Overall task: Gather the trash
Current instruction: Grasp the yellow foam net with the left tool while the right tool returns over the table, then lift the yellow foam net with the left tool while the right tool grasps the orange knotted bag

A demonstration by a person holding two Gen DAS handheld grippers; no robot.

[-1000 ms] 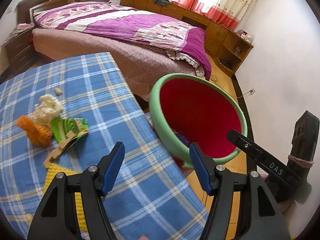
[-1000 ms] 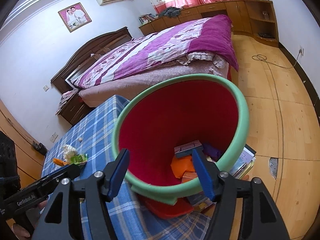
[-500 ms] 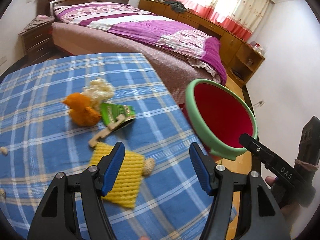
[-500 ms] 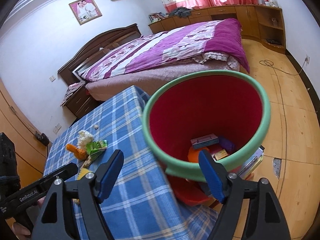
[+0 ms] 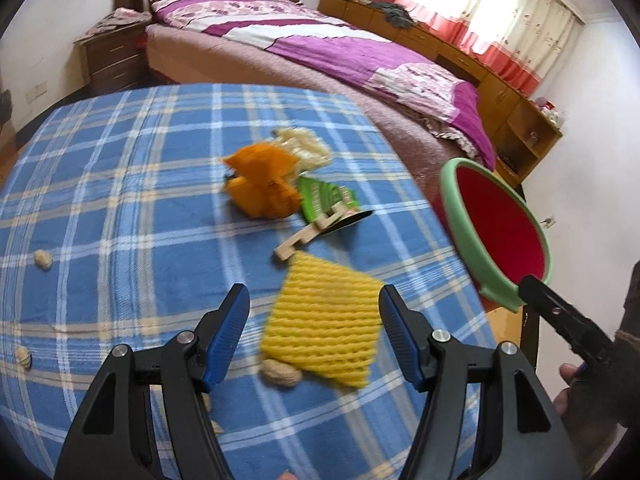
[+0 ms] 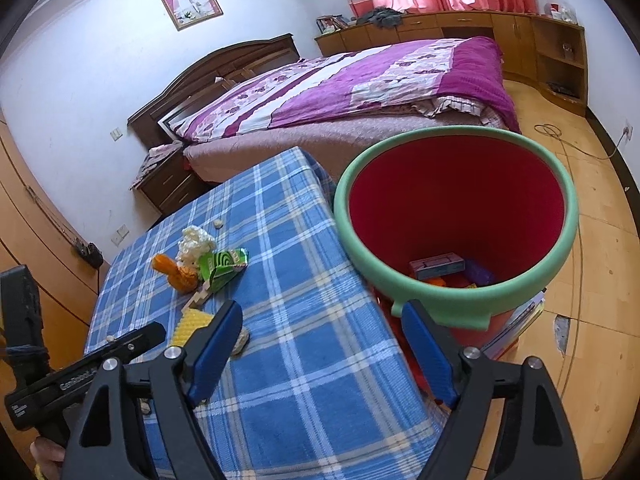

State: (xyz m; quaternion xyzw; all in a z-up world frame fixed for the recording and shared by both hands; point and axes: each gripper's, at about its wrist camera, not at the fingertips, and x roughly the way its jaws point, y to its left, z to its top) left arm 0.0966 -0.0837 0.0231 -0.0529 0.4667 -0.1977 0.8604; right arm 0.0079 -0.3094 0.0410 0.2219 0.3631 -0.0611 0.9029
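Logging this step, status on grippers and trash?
Left gripper open, over yellow foam net. Right gripper open, empty, by bin. Peanut touching net edge; nothing blocking.

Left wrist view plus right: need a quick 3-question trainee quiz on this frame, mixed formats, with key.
1. True or false: the left gripper is shut on the yellow foam net.
2. Multiple choice: the green wrapper lies (A) inside the bin, (B) on the checked tablecloth beside the orange peel, (C) on the bed.
3. Fill in: the rim of the red bin is ____ in colour.

Key: 1 false, its jaws stand open with the net lying between them on the cloth. 2 B. 3 green.
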